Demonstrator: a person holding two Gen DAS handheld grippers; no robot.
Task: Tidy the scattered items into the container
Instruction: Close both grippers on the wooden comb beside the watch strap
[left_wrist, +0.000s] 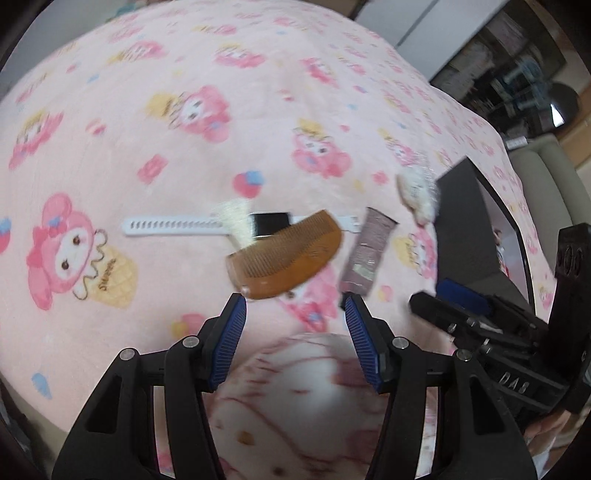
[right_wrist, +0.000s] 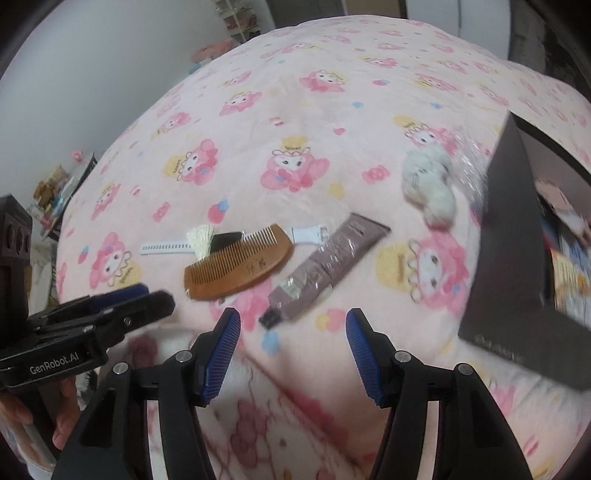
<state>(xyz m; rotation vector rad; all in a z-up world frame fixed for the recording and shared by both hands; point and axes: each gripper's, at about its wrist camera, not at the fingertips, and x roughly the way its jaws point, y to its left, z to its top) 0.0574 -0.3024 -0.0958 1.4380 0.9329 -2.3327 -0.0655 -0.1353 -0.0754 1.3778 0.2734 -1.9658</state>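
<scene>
On the pink cartoon blanket lie a brown wooden comb (left_wrist: 284, 254) (right_wrist: 236, 266), a white-strapped watch (left_wrist: 177, 223) (right_wrist: 162, 246) with a pale tassel brush (left_wrist: 234, 221) (right_wrist: 201, 238) across it, a mauve tube (left_wrist: 365, 251) (right_wrist: 328, 262) and a fluffy white toy (left_wrist: 417, 192) (right_wrist: 428, 184). A black box (left_wrist: 461, 229) (right_wrist: 517, 258) stands open at the right. My left gripper (left_wrist: 295, 306) (right_wrist: 147, 295) hovers open just short of the comb. My right gripper (right_wrist: 293, 314) (left_wrist: 430, 293) hangs open near the tube's cap end. Neither holds anything.
The blanket (left_wrist: 184, 129) (right_wrist: 332, 110) covers a bed and spreads wide beyond the items. A hand (right_wrist: 62, 417) grips the left tool at lower left. Shelves and clutter (right_wrist: 59, 192) line the room's edges. A grey seat (left_wrist: 546, 184) sits beyond the box.
</scene>
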